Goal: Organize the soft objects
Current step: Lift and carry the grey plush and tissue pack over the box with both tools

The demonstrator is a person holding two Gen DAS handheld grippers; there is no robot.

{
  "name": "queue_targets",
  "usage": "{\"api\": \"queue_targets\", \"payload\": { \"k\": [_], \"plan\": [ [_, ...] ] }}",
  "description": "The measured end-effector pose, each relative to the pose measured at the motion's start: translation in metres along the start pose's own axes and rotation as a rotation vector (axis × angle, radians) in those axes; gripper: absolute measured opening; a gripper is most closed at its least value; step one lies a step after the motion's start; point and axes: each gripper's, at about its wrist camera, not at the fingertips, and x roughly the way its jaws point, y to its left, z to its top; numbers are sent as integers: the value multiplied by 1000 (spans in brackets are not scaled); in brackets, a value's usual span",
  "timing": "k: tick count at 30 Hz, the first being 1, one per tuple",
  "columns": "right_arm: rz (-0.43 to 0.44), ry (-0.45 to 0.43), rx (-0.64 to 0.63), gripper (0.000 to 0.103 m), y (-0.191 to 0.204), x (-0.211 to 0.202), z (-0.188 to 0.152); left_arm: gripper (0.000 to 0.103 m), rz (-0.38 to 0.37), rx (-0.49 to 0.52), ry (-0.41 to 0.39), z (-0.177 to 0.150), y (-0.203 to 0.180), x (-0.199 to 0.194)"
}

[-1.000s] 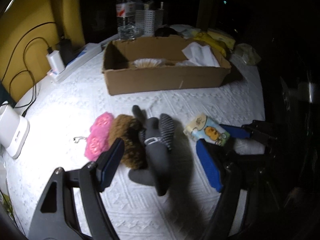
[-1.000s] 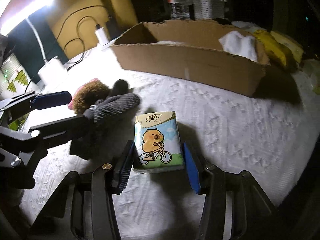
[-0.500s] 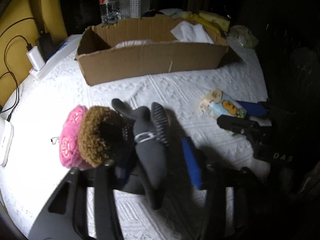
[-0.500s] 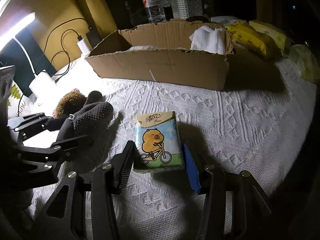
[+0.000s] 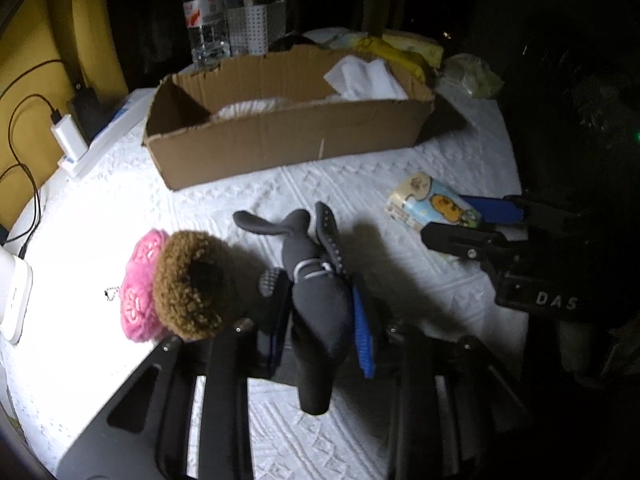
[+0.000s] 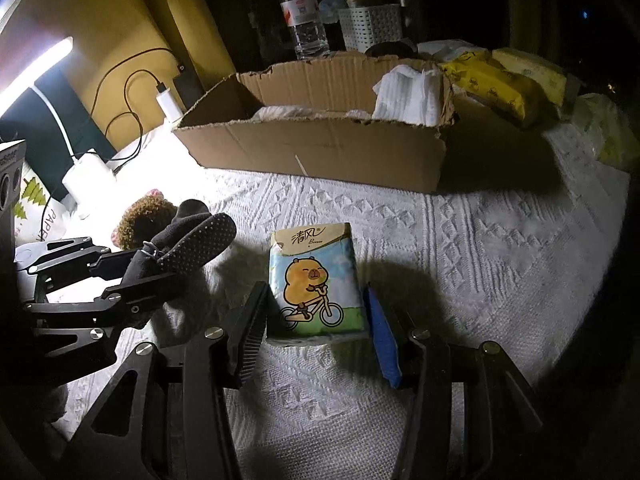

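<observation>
My left gripper (image 5: 320, 320) is shut on a bundle of dark grey socks (image 5: 314, 300) and holds it a little above the white cloth. It also shows in the right wrist view (image 6: 176, 248). A brown fuzzy pouch (image 5: 188, 284) and a pink knitted piece (image 5: 138, 300) lie just left of it. My right gripper (image 6: 316, 320) is closed on a tissue pack (image 6: 316, 280) with a cartoon bear on a bicycle. The pack also shows in the left wrist view (image 5: 432, 206). A cardboard box (image 5: 288, 136) with white cloths inside stands behind.
A water bottle (image 6: 302, 16) and a white basket (image 6: 370, 26) stand behind the box. Yellow packs (image 6: 504, 80) lie at the back right. A charger and cables (image 5: 68, 136) and a white device (image 5: 14, 296) sit at the left table edge.
My left gripper has closed on the grey socks and lifted them. My right gripper has lifted the tissue pack slightly; both views have shifted toward the box.
</observation>
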Motion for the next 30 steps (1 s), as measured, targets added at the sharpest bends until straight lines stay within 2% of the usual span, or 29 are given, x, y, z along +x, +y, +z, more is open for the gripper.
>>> {"api": "queue_targets", "payload": {
  "k": [13, 30],
  "plan": [
    [-5, -40, -3, 51, -6, -22, 18, 29, -32, -40, -72, 26, 5, -22],
    [-8, -72, -20, 51, -12, -31, 49, 30, -15, -69, -163, 63, 28, -33]
  ]
}}
